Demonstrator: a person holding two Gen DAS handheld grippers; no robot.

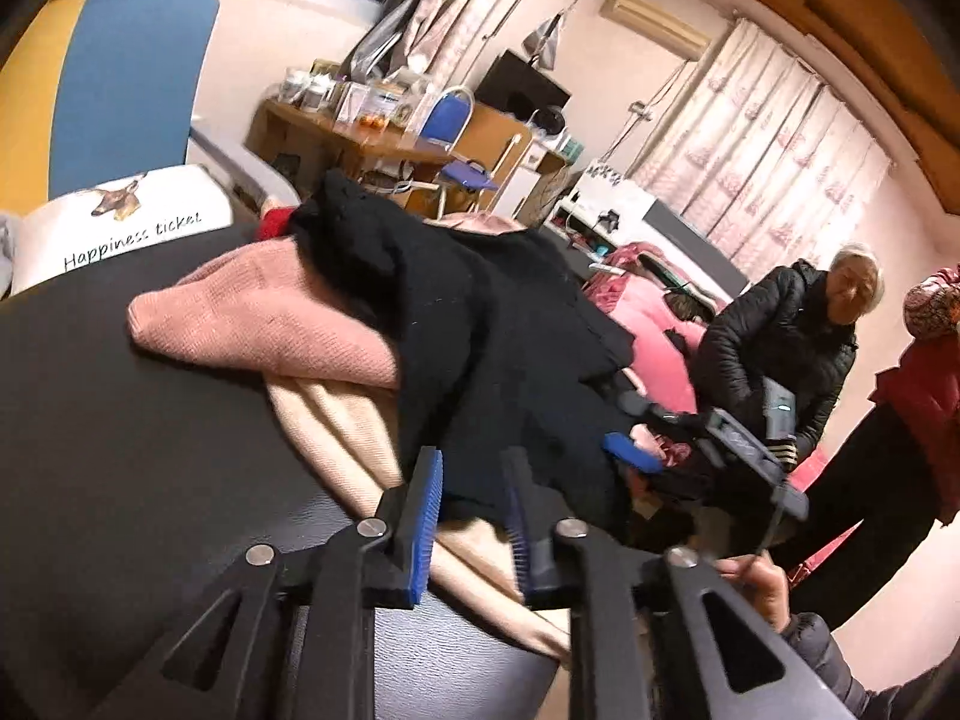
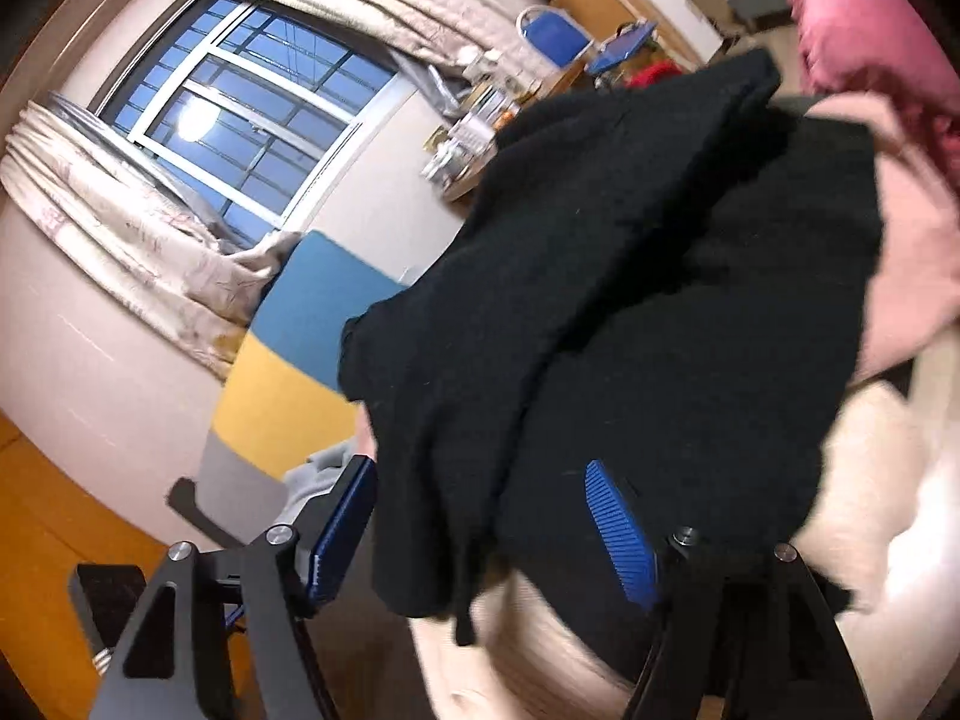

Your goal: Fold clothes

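Black table (image 1: 90,432) in a bedroom | my left gripper (image 1: 474,516) and right gripper (image 2: 498,534) both gape, holding nothing | black sweater (image 1: 498,348) tops 2 other clothes; I might pinch them together.

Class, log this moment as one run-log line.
left gripper: open, at black garment | right gripper: open, straddling garment edge | fold: not done

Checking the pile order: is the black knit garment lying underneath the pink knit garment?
No, the black knit garment is draped over the pink knit garment in the left wrist view.
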